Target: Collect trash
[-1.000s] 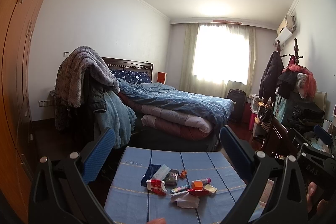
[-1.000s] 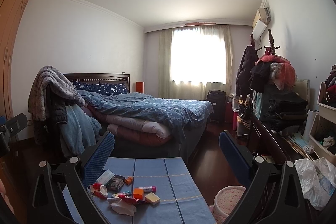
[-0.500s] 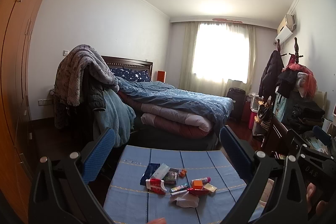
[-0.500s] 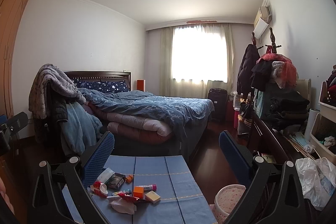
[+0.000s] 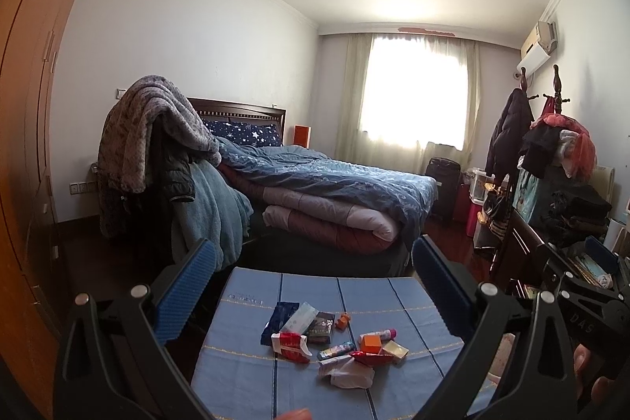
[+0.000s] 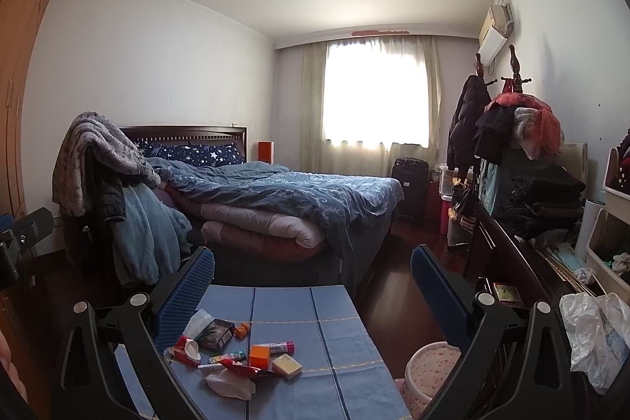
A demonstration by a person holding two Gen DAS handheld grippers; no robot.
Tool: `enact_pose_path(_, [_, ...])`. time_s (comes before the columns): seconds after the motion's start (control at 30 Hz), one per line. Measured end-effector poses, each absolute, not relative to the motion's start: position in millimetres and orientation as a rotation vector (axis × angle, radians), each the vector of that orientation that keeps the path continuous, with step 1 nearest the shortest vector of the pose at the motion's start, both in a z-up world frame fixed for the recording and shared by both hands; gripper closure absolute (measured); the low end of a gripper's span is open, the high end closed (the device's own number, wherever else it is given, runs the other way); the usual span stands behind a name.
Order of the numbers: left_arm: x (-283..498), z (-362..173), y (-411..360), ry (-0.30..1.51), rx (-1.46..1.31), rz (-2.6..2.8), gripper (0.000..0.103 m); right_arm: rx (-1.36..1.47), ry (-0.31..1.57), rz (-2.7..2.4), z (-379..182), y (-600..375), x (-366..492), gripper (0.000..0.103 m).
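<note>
A: Where is the trash?

B: Heaped on the worktop [image 5: 244,353], which wears a blue striped cloth. In the left view the heap lies at six o'clock, between the two blue pads of the left claw [image 5: 311,278]. There is a crumpled white tissue [image 5: 350,376] nearest the camera, a red wrapper [image 5: 368,358] touching it, an orange box [image 5: 371,343], a yellow box [image 5: 395,351], a dark packet [image 5: 321,327] and a red and white packet [image 5: 290,342].

A: Any writing you can read?

B: Little. The cloth has a stitched line of letters at its far left corner, too small to read. The right claw's body, at four o'clock in the left view, carries pale letters that look like "DAS". The packets' print is blurred.

A: And the claws?

B: Left claw spread wide, nothing between its pads. The right claw [image 6: 313,276] is likewise spread wide and holds nothing; in its view the heap sits at seven o'clock, partly behind its left finger [image 6: 185,294].

A: Anything beside the worktop?

B: A pink dotted bin [image 6: 429,372] at five o'clock in the right view, just beside the worktop's edge. A bed [image 6: 283,195] with blue covers lies beyond, at twelve.
</note>
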State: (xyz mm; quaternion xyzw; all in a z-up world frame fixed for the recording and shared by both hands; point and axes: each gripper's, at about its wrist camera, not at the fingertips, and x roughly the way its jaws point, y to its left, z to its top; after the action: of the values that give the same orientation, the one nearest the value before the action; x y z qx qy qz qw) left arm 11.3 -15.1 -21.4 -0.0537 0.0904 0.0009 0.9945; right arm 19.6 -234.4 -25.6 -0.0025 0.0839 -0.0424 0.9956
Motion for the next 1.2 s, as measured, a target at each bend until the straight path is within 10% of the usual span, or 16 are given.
enact_pose_path(0.5, [77, -55, -20, 0.346, -0.083, 0.034, 0.003, -0.014, 0.34, -0.044, -67, -228, 82, 0.004])
enact_pose_path(1.2, [248, -259, 9, 0.817, -0.12, 0.06, 0.004, -0.003, 0.663, 0.049, -186, -216, 186, 0.004])
